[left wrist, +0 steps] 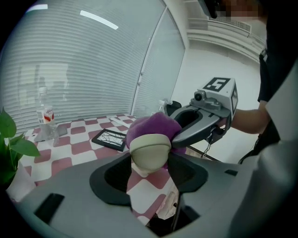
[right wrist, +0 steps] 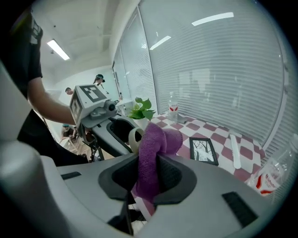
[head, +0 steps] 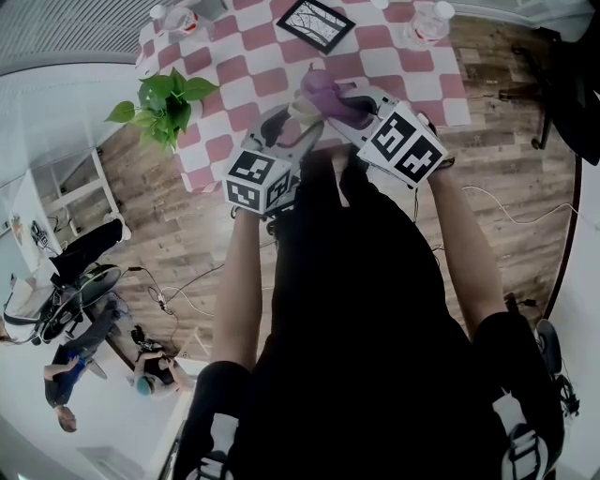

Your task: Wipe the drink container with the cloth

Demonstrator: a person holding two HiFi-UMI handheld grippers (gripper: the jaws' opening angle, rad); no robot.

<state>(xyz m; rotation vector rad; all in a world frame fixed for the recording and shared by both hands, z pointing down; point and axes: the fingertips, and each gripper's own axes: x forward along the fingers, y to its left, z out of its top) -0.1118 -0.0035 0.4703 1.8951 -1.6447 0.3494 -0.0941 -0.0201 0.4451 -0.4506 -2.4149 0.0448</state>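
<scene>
The drink container (left wrist: 149, 151), a pale rounded vessel, sat clenched between the jaws of my left claw (left wrist: 149, 173), held in the air just ahead of my body and short of the checked table (head: 253, 66) beyond both claws. My right claw (right wrist: 149, 179) was clamped on the purple cloth (right wrist: 156, 148), which bunched out past its jaws and draped over the far and upper side of the container, touching it. The two claws met tip to tip, the right one angled in from the right of the left.

By my reading, the wipe was under way but not finished. Cloth and container were in contact, yet the face of the container nearest my left claw was bare of cloth, and I could not tell from any view how much of its surface was already clean. The rest of the surface appeared left to cover, and the container was not yet set down.

Beyond my jaws on the table lay a framed picture (head: 316, 23); a water bottle (left wrist: 45, 116) stood farther off to the left.
</scene>
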